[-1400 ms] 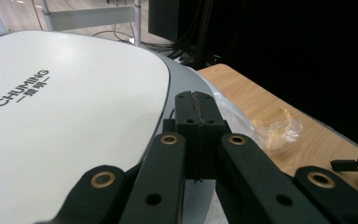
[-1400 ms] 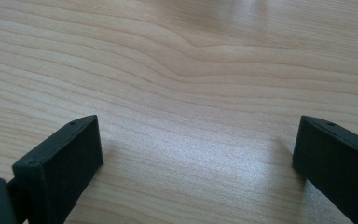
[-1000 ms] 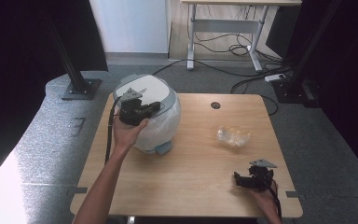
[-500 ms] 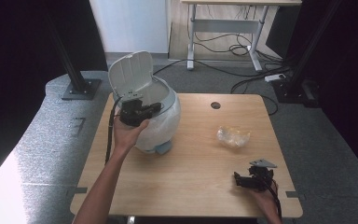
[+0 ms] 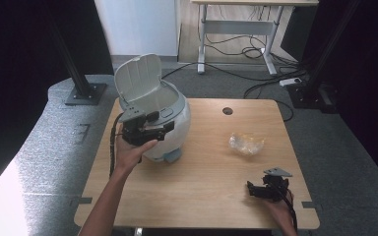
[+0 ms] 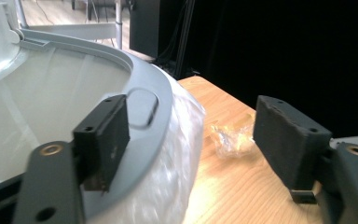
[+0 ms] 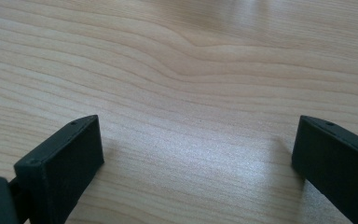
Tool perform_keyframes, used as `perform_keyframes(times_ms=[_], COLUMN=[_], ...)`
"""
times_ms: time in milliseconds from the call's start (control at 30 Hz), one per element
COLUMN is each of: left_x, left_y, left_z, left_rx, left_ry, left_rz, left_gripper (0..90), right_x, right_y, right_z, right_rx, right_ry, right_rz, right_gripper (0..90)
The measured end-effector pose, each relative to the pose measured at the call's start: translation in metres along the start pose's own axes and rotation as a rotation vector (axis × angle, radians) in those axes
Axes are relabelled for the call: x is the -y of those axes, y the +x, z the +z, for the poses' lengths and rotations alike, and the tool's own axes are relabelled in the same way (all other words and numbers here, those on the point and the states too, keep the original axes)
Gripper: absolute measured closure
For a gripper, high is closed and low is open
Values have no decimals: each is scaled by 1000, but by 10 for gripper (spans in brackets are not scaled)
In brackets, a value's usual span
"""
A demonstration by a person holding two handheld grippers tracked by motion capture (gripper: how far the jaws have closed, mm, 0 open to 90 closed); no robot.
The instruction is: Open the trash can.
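At the left of the table (image 5: 202, 196), a white rice cooker (image 5: 170, 123) stands with its lid (image 5: 138, 78) swung upright at the back, so the pot is already accessible. The left gripper (image 5: 145, 130) is held at the cooker's front rim, just over the release button (image 6: 142, 107); its jaws have just been opening and are now spread wide, with one pad over the rim and nothing pinched between them. The gripper is best drawn back and clear of the rim without the lid being knocked, since the lid would likely drop shut again. Further right, a crumpled clear plastic bag (image 5: 246, 143) lies on the wood, well apart from the cooker. At the near right corner, the right gripper (image 5: 268, 189) is rested low over bare table, its jaws spread and empty; it seems best placed to fetch the bag.
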State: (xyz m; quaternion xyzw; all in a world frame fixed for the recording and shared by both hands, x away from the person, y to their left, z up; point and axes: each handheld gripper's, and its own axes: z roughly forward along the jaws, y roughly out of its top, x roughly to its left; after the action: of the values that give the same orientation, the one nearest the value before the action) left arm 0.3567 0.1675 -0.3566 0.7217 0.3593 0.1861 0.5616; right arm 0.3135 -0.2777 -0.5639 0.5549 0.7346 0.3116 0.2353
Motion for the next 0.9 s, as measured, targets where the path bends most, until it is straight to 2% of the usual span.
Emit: perform_keyframes(times_ms=[100,267,400,433,467,633,767,800,900], left_x=[15,26,42,51,51,78,102,102,115], left_y=[-5,-8,-9,-10,-10,-9,0,0,5], left_z=[-12,-23,-34,-38,-38,-41,-35,-35,-30], left_rx=[-18,-27,-37,-42,-42,-88,-111,-111,-121], left_ry=[-18,-30,-35,-36,-36,10,74,74,106], left_rz=[24,29,33,30,30,50,32,32,21], left_gripper=[203,177,171,171,171,170,170,170,170], right_x=[0,0,0,0,0,0,0,0,0], right_y=[0,0,0,0,0,0,0,0,0], right_z=[0,0,0,0,0,0,0,0,0], right_rx=[1,1,1,1,1,1,1,1,1], right_ry=[1,1,-1,-1,-1,0,0,0,0], right_rz=[-2,-3,-4,-4,-4,-2,-2,-2,-2], right_gripper=[12,12,13,13,13,14,14,14,14])
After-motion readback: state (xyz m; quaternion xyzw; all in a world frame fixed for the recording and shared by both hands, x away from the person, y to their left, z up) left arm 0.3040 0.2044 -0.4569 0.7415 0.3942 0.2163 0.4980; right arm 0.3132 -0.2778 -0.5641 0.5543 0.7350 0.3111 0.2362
